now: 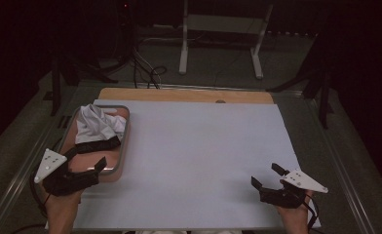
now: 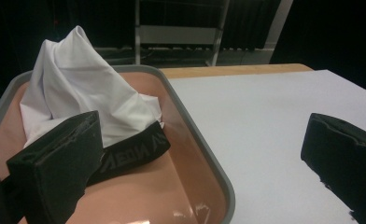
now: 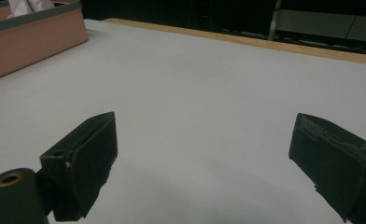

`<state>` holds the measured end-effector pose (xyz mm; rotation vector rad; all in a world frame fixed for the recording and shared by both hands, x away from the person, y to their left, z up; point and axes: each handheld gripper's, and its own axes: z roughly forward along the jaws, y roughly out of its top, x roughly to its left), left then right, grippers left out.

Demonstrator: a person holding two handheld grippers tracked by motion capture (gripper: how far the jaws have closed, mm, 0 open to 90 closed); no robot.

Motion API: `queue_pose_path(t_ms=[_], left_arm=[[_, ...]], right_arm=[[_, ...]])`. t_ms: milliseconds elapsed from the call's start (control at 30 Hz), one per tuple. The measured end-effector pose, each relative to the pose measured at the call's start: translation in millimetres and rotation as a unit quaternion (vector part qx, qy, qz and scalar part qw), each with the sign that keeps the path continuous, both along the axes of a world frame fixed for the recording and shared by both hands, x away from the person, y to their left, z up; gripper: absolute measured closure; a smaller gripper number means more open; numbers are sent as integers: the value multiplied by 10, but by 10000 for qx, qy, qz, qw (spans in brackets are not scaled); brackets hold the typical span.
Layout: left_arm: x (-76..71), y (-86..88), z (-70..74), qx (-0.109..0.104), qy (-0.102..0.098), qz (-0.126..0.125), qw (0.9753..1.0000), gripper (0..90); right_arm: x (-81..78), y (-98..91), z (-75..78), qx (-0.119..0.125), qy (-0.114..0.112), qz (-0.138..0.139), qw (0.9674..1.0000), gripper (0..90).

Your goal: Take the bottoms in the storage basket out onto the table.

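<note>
A salmon tray with a grey rim (image 1: 125, 141) sits at the table's left side. In it lies a crumpled white garment (image 1: 96, 124) with a black lettered waistband (image 1: 99, 145). My left gripper (image 1: 94, 161) is open over the tray's near end, just short of the waistband (image 2: 134, 151). The white garment (image 2: 83, 84) piles up behind its left jaw, and its right jaw stands past the tray rim (image 2: 195, 121) over the white sheet. My right gripper (image 1: 267, 176) is open and holds nothing, low over the sheet at the near right. The tray wall (image 3: 31, 42) lies far to its left.
A white sheet (image 1: 199, 156) covers most of the wooden table (image 1: 184, 95), whose bare edge shows at the far side. A white metal stand (image 1: 223, 29) and cables are on the dark floor beyond. Metal rails run along both table sides.
</note>
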<state>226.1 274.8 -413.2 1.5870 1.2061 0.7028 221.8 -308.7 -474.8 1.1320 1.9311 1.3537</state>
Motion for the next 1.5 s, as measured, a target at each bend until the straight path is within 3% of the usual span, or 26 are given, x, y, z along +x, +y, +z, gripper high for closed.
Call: queue_pose_path(t_ms=[233,333,733,1033,1267,1500], left_arm=[[163,28,70,61,36,115,9999,1],[260,9,86,279,71,301,9991,2],[542,29,233,303,195,316,9989,2],[723,42,251,306,349,241,9986,1],[834,57,272,302,457,222,9983,1],[994,94,243,369,633,339,9967,1]], right_arm=[[-51,17,11,-23,-67,21,10000,82],[-53,12,5,-20,11,-34,10000,82],[-44,13,0,25,24,-58,10000,82],[-27,-9,-3,146,61,-79,9998,82],[-28,-5,-4,107,50,-97,9999,82],[-31,0,-1,90,43,-116,9999,82]])
